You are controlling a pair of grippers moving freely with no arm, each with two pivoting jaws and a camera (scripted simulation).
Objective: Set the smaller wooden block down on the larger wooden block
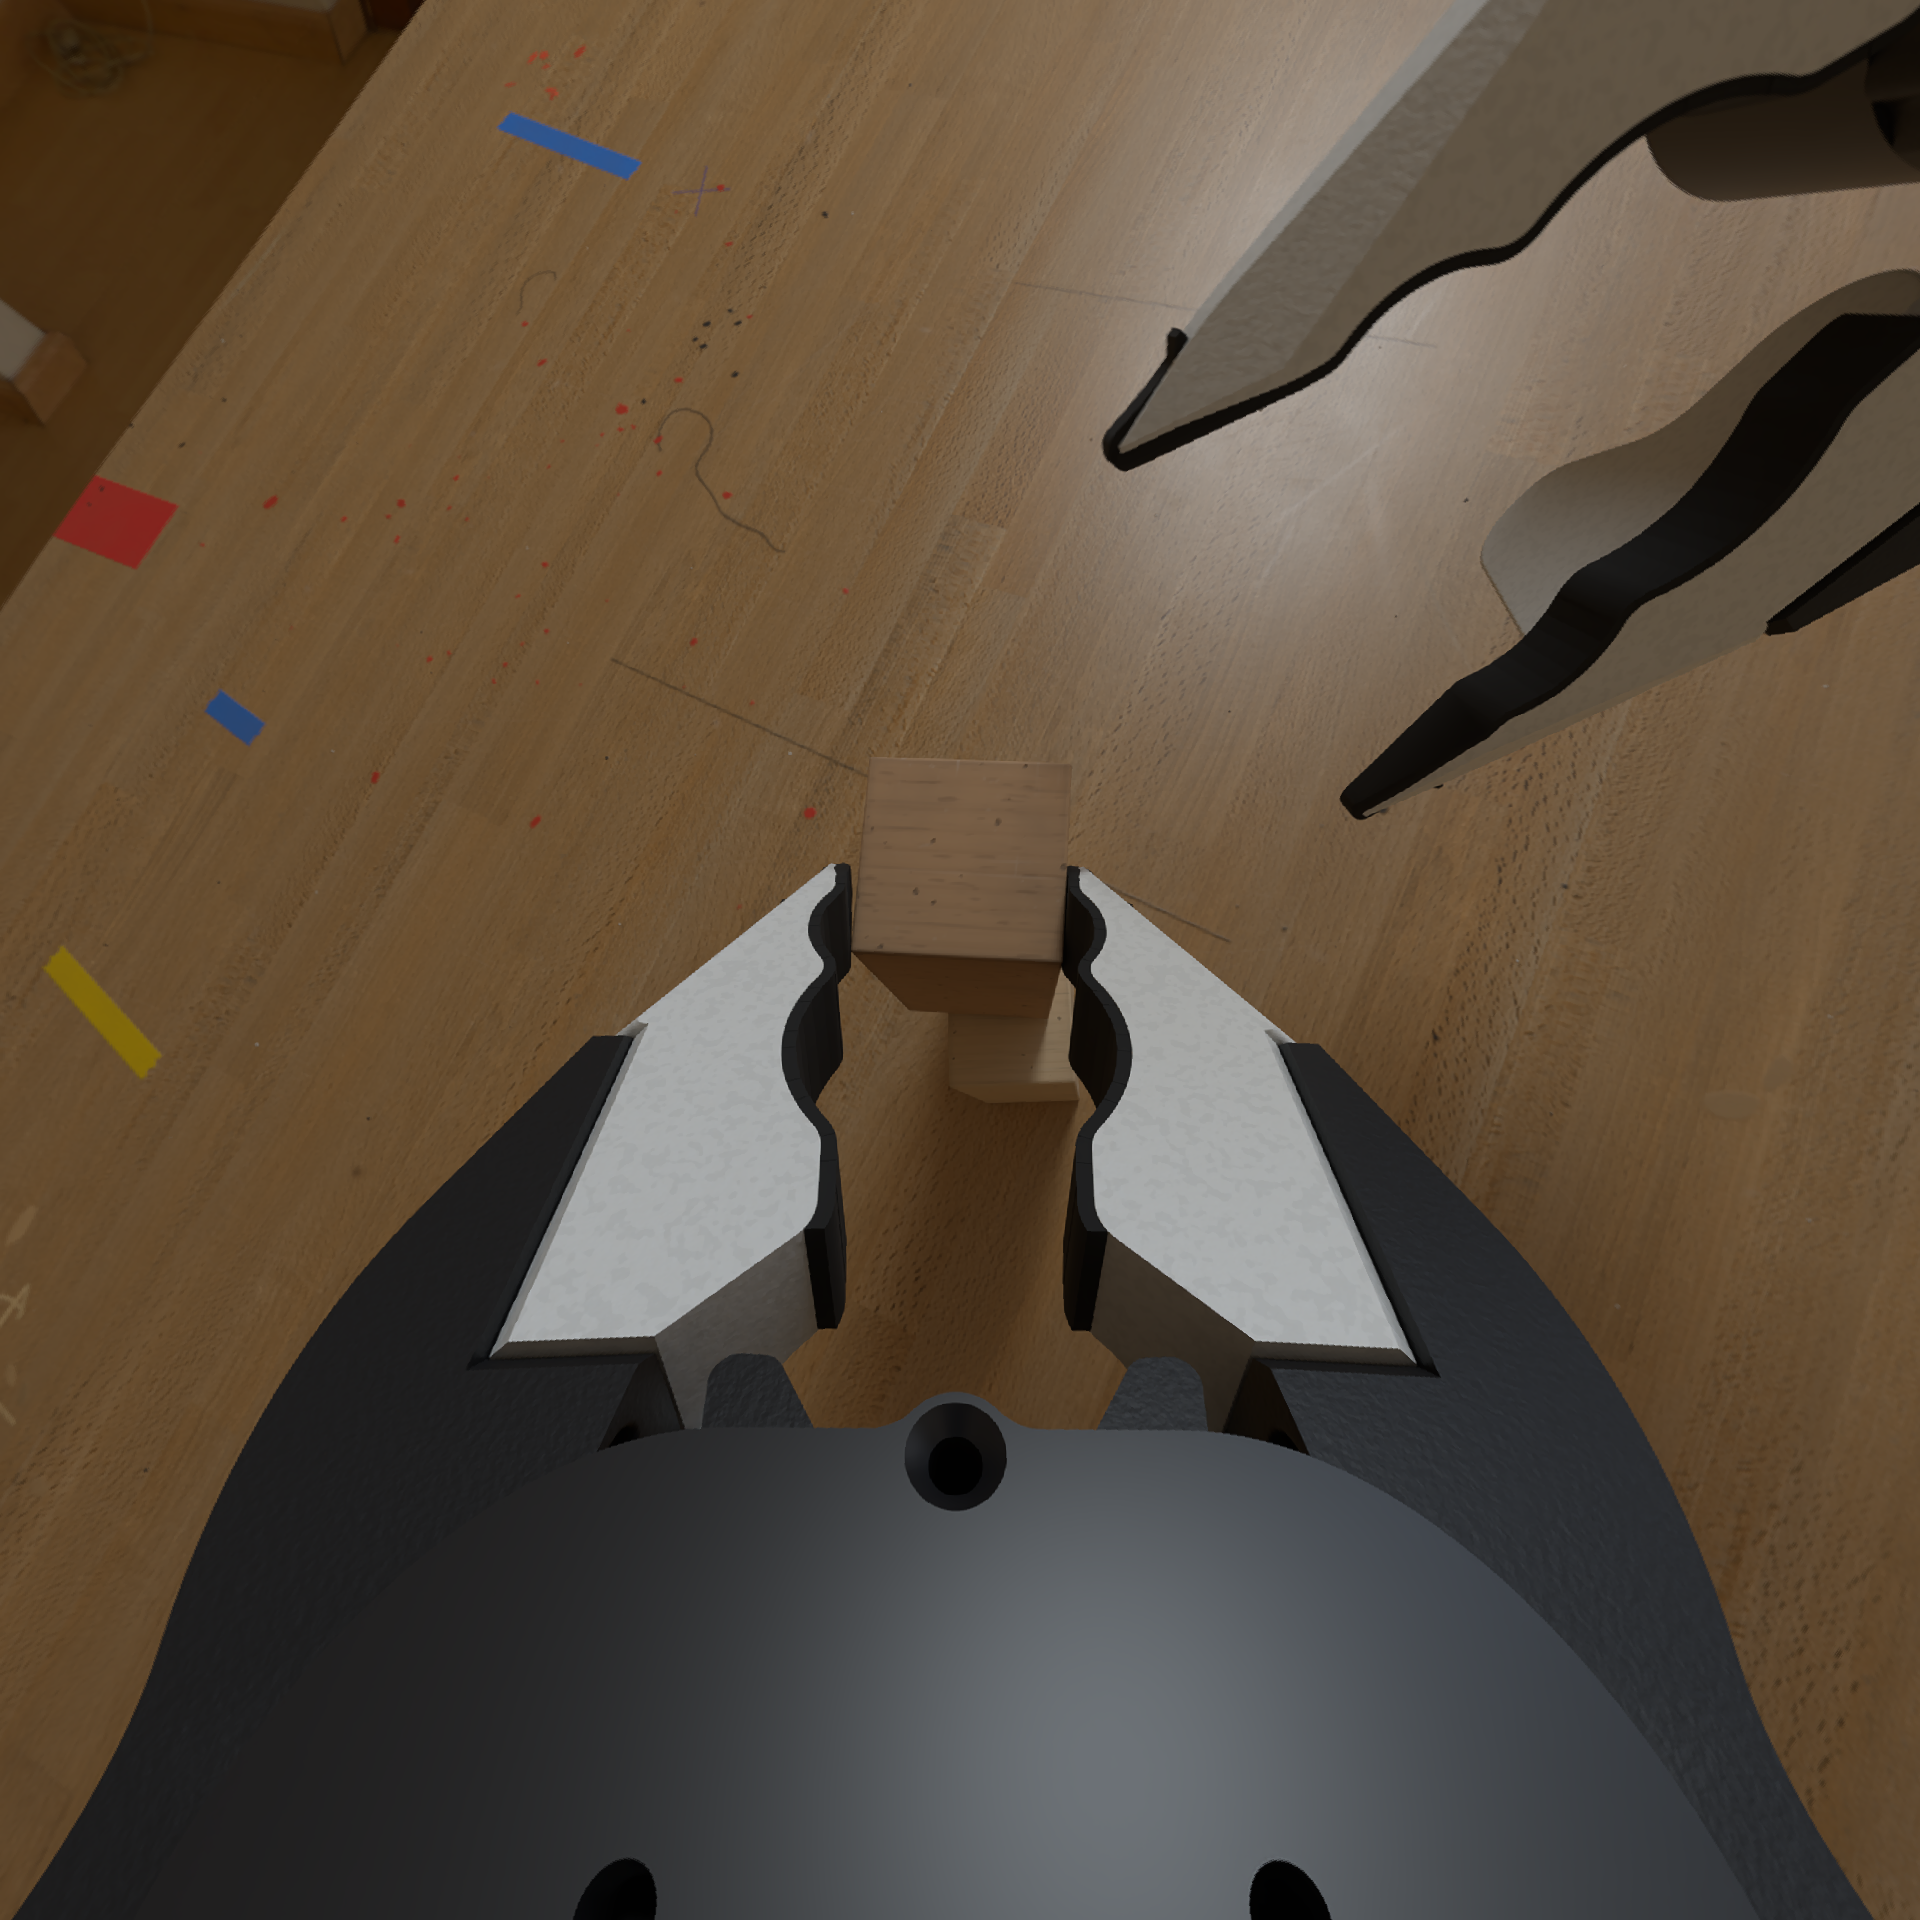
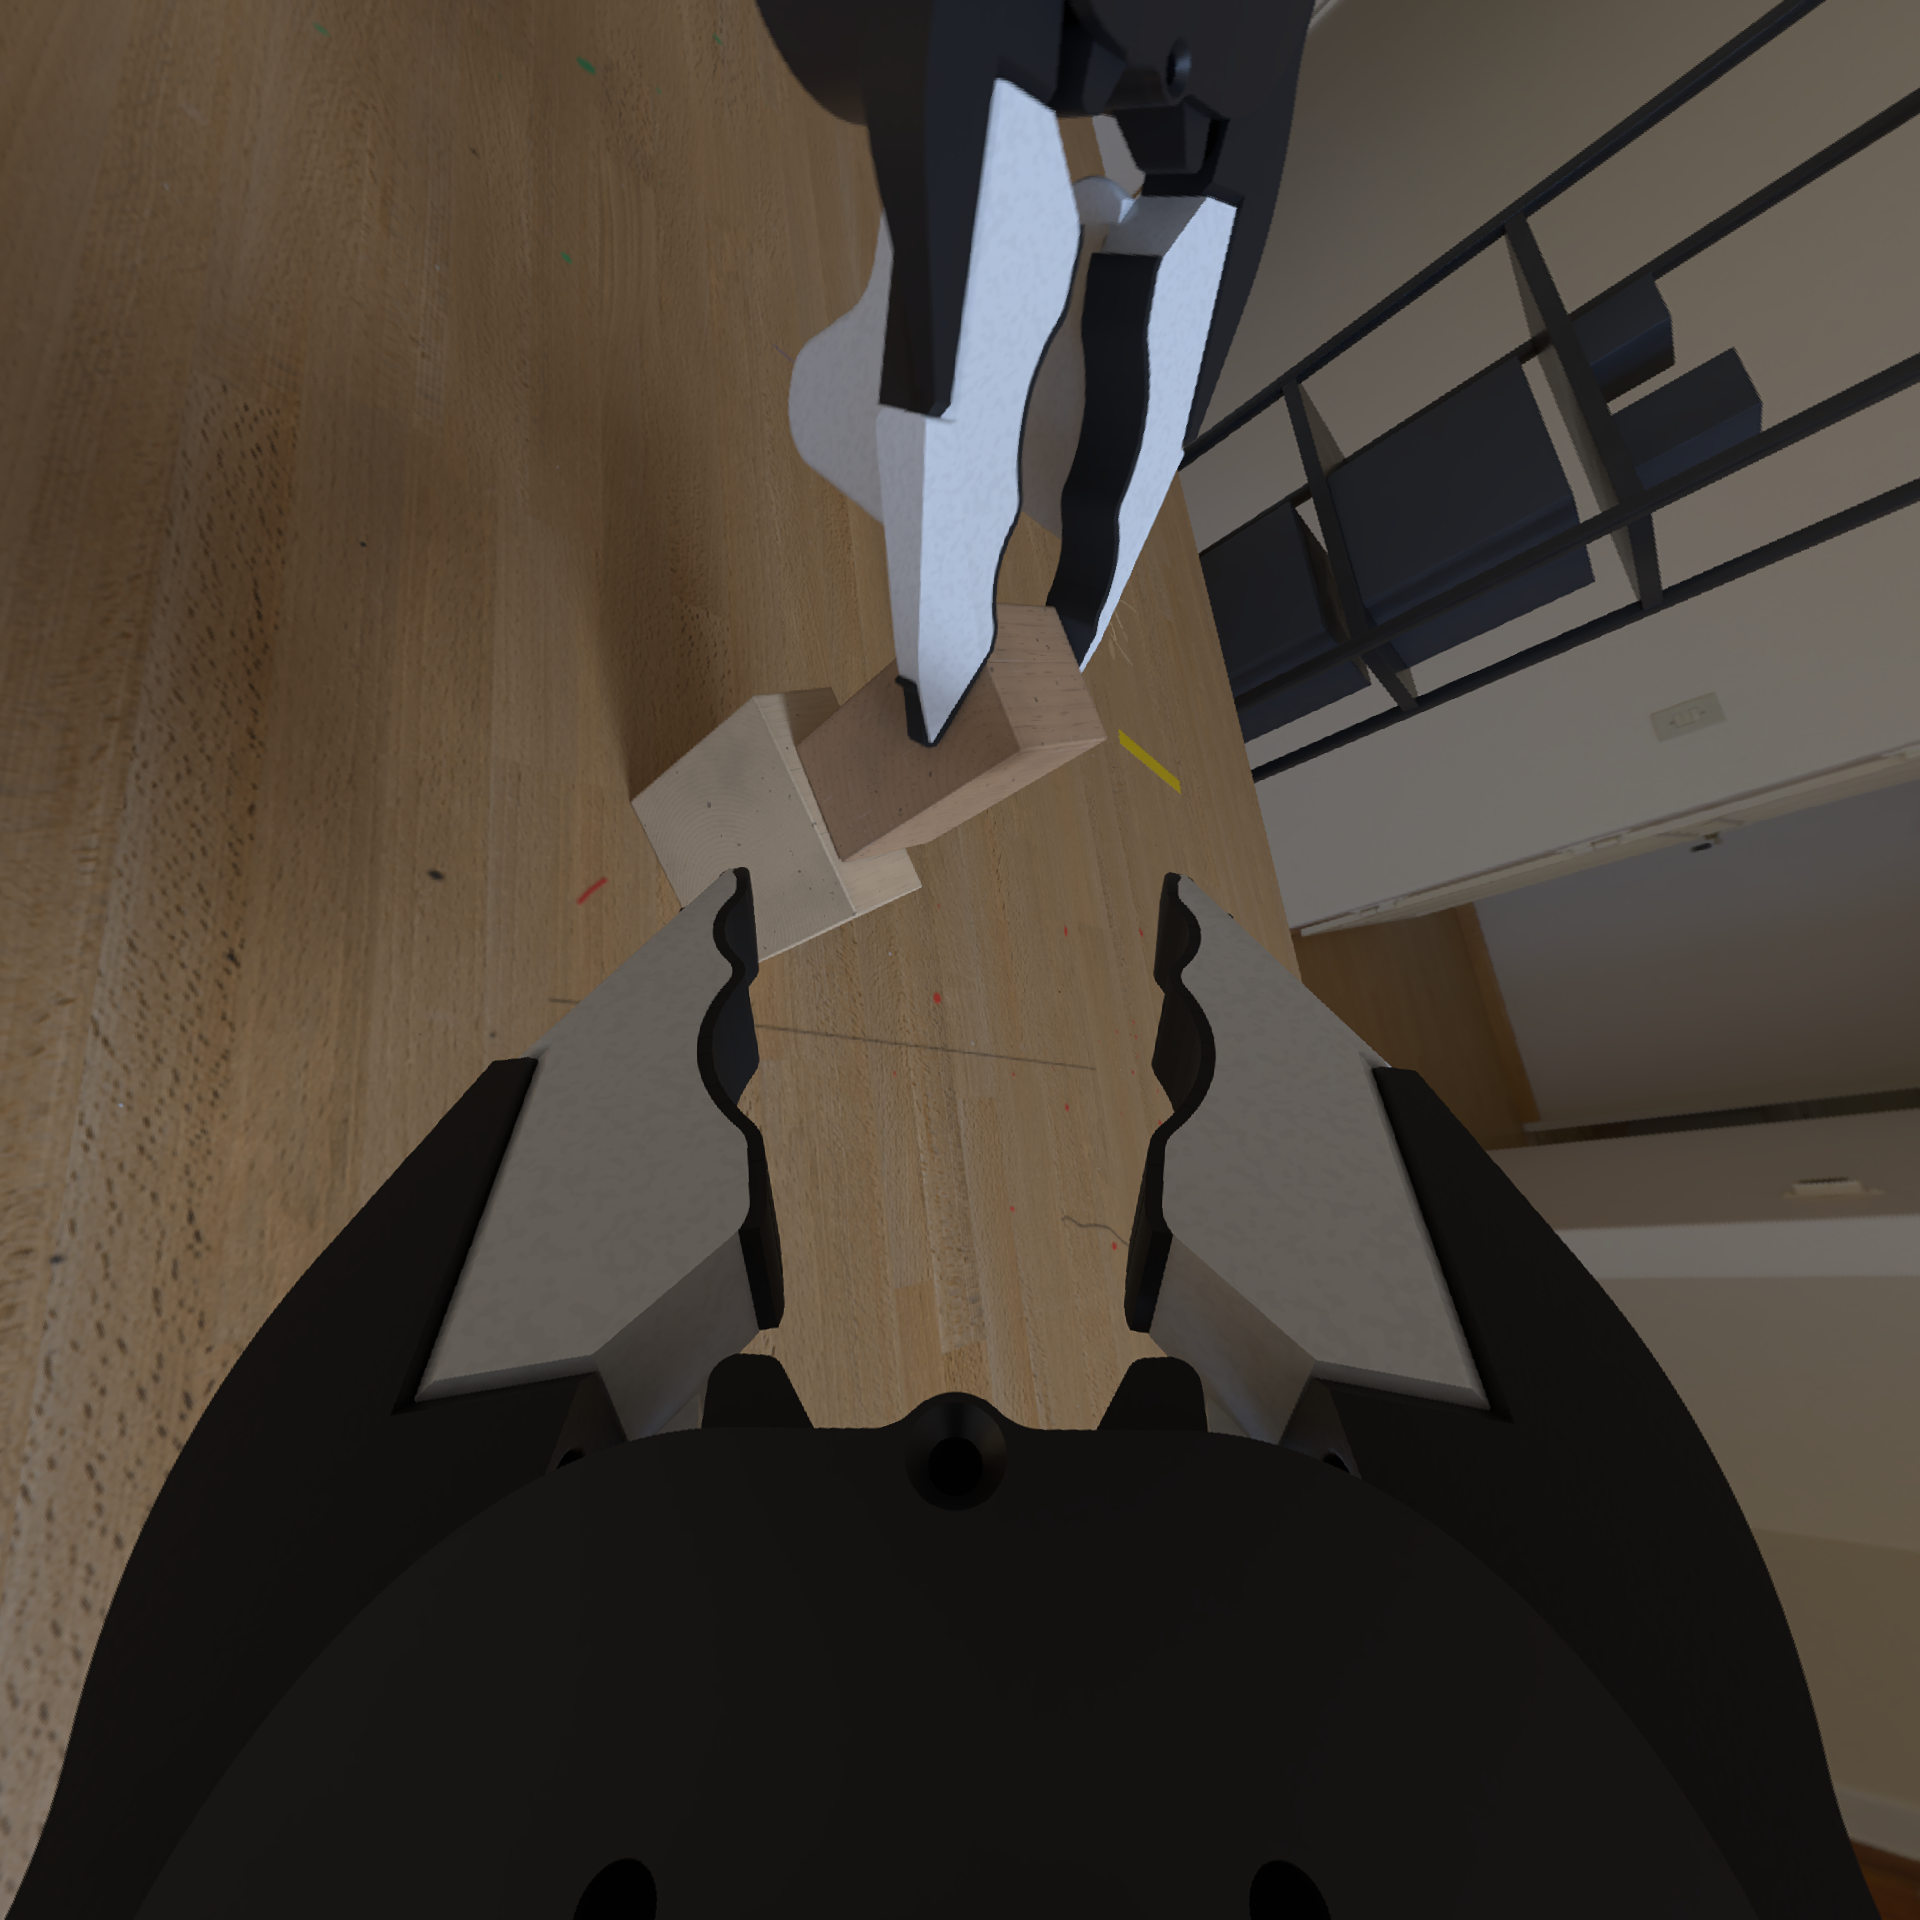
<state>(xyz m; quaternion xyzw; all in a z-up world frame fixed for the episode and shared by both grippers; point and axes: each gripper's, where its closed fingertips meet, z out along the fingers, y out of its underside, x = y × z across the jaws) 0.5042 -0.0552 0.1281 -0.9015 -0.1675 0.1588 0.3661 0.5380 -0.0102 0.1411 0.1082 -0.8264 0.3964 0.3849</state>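
Observation:
My left gripper (image 1: 961, 883) is shut on a tan wooden block (image 1: 961, 852), gripping its two sides at the fingertips. A paler wooden block (image 1: 1013, 1060) rests on the table right under it, mostly hidden. In the right wrist view the held tan block (image 2: 935, 769) is tilted and overlaps the top of the paler block (image 2: 743, 831); I cannot tell whether they touch. The left gripper (image 2: 997, 675) comes down on it from above. My right gripper (image 2: 956, 894) is open and empty, just short of the paler block, and it also shows in the left wrist view (image 1: 1236, 629).
The wooden table (image 1: 520, 935) bears tape marks: blue (image 1: 568, 145), red (image 1: 114, 522), yellow (image 1: 102, 1011). Its edge runs along the upper left in the left wrist view. A black shelf (image 2: 1455, 499) stands beyond the table's right edge in the right wrist view.

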